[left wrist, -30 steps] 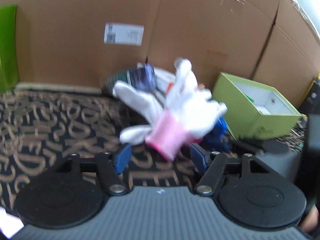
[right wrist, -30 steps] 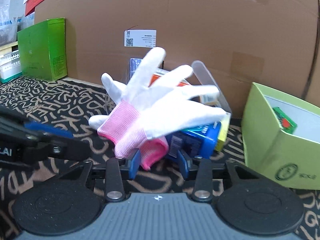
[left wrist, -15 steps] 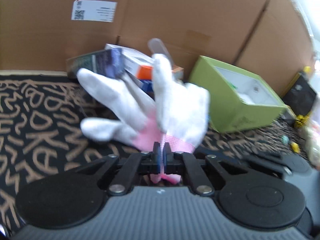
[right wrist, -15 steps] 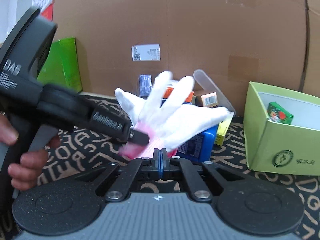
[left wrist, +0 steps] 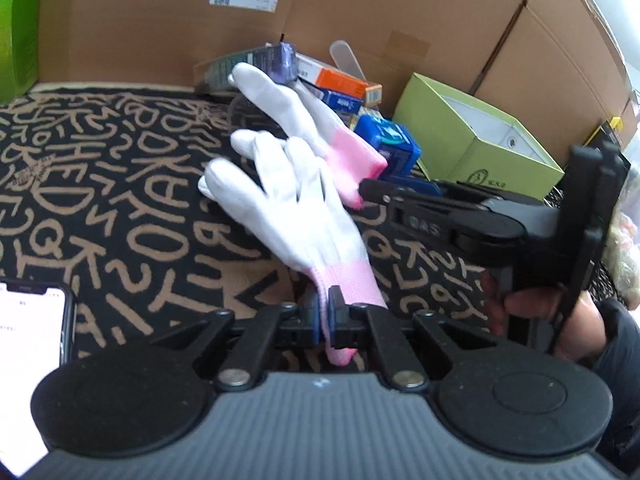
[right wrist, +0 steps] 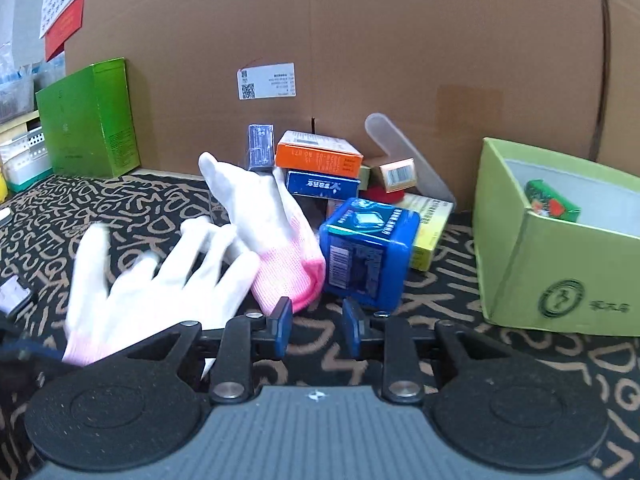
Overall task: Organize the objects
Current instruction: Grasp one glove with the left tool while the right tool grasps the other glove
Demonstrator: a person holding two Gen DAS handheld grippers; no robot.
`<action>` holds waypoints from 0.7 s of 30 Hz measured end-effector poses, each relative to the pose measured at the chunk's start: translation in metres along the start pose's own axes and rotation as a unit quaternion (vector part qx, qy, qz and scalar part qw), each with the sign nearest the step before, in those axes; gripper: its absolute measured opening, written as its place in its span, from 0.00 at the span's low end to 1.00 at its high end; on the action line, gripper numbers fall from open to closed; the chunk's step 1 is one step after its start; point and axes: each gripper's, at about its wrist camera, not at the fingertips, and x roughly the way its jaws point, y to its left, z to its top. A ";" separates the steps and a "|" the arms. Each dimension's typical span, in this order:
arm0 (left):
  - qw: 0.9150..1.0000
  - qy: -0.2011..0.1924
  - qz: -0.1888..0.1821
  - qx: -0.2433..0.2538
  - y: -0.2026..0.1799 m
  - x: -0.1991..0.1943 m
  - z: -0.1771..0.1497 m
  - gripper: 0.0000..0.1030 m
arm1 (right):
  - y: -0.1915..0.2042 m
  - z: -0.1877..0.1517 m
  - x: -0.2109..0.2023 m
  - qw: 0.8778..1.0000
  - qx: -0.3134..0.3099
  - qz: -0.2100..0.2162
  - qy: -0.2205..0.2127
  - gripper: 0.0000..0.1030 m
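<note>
My left gripper (left wrist: 328,316) is shut on the pink cuff of a white glove (left wrist: 296,208), which it holds low over the patterned cloth; this glove also shows blurred at the left of the right wrist view (right wrist: 160,276). A second white glove with a pink cuff (right wrist: 276,236) lies on the cloth against a blue box (right wrist: 368,252), also seen in the left wrist view (left wrist: 320,128). My right gripper (right wrist: 316,326) is open and empty just in front of that second glove's cuff and the blue box.
A pile of small boxes (right wrist: 320,160) stands behind the gloves against a big cardboard box (right wrist: 360,40). An open light-green box (right wrist: 560,248) stands at the right, a dark-green box (right wrist: 88,120) at the left. A phone (left wrist: 28,360) lies at the near left.
The right gripper has opened and let go of its glove, which now lies by the blue box. The left gripper has pulled its glove away to the left and lower.
</note>
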 end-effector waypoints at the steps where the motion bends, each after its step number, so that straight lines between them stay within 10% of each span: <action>1: 1.000 -0.005 0.007 0.004 -0.001 0.000 0.000 0.13 | 0.001 0.003 0.005 1.000 -0.001 -0.001 -0.001 0.31; 3: 1.000 -0.013 0.025 0.007 -0.004 0.003 0.003 0.53 | 0.006 0.008 0.013 1.000 -0.005 -0.005 -0.003 0.32; 4: 0.999 -0.020 0.033 0.006 -0.004 0.003 0.003 0.58 | 0.007 0.010 0.017 1.000 -0.004 -0.003 -0.001 0.30; 5: 0.999 -0.024 0.038 0.006 -0.005 0.004 0.005 0.60 | 0.007 0.012 0.019 1.000 0.001 0.007 0.002 0.07; 16: 0.999 -0.023 0.038 0.008 -0.016 0.013 0.006 0.76 | -0.006 -0.004 -0.094 0.998 -0.009 0.011 -0.062 0.07; 21: 0.999 -0.018 0.046 0.021 -0.028 0.022 0.006 0.77 | -0.032 -0.039 -0.133 1.000 0.010 -0.017 0.016 0.07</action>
